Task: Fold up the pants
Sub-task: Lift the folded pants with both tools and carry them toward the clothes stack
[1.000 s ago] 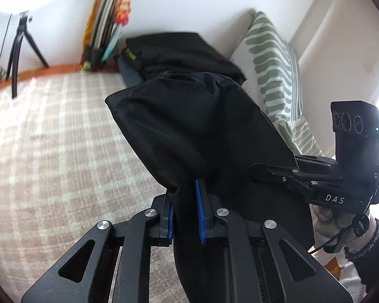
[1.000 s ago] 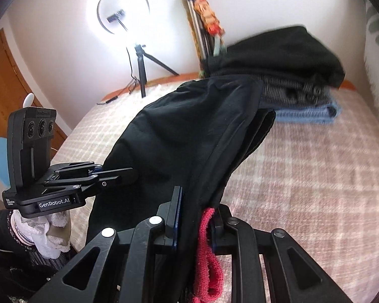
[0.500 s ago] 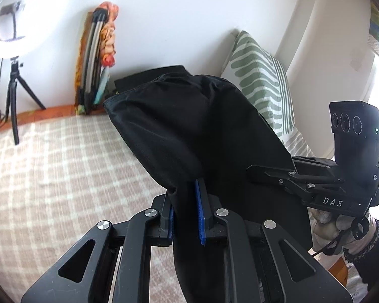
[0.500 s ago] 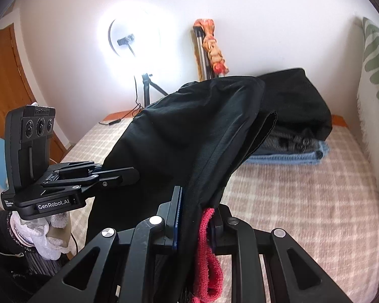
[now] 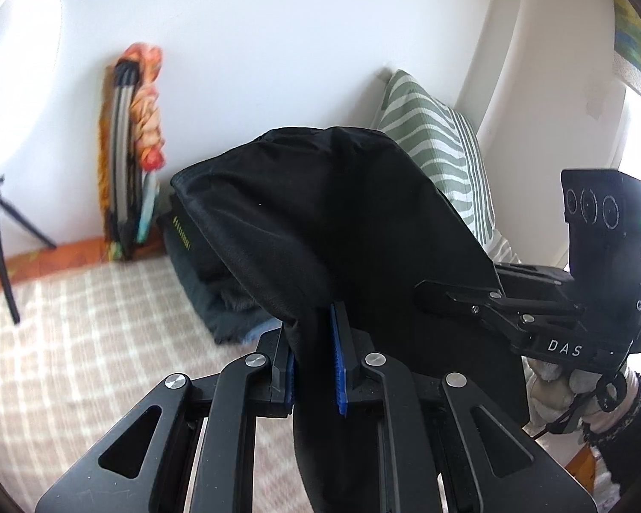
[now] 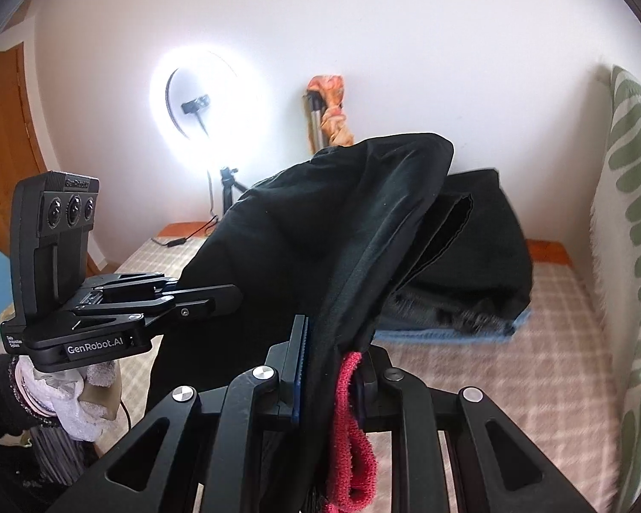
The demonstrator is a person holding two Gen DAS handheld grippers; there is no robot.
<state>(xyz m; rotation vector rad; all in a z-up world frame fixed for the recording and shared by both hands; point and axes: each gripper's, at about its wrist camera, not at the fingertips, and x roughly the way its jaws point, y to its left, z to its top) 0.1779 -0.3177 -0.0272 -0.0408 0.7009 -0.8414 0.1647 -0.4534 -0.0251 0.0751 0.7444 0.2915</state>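
Black pants [image 5: 342,222] hang in the air between both grippers, folded over and draped above the bed. My left gripper [image 5: 314,342] is shut on one edge of the pants. My right gripper [image 6: 333,355] is shut on the other edge [image 6: 320,235], with a red loop [image 6: 350,419] hanging from the cloth at its jaws. In the left wrist view the right gripper [image 5: 513,308] reaches into the cloth from the right. In the right wrist view the left gripper [image 6: 149,299] reaches in from the left.
A plaid bedspread [image 5: 85,342] lies below. A stack of folded clothes [image 6: 470,265] sits at the far end of the bed. A green striped pillow [image 5: 440,158] leans at the right wall. A ring light on a tripod [image 6: 205,111] stands behind the bed.
Both grippers have lifted the pants higher and tilted upward; more wall and less bed show now. Both grips are unchanged.
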